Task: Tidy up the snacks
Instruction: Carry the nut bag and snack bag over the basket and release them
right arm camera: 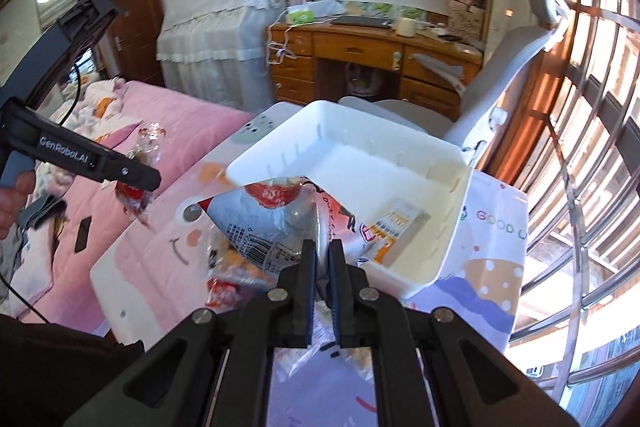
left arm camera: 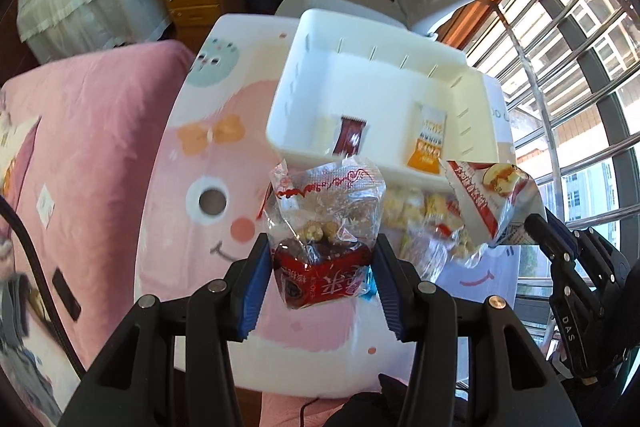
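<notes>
My left gripper (left arm camera: 320, 251) is shut on a clear-and-red snack bag (left arm camera: 324, 223) and holds it above the table, just in front of the white bin (left arm camera: 384, 75). The bin holds a dark red packet (left arm camera: 350, 139) and an orange-white packet (left arm camera: 428, 143). My right gripper (right arm camera: 322, 259) is shut on a silver-red apple snack bag (right arm camera: 276, 223), held in the air near the bin's (right arm camera: 452, 219) front corner; this bag also shows in the left wrist view (left arm camera: 488, 195). Several loose snack packets (left arm camera: 424, 215) lie on the table in front of the bin.
The bin stands on a small table with a cartoon cloth (left arm camera: 208, 155). A pink bed (left arm camera: 80, 147) lies to the left. A grey office chair (right arm camera: 488, 95) and a wooden desk (right arm camera: 360, 55) stand behind. A window with metal bars (right arm camera: 580, 147) is at the right.
</notes>
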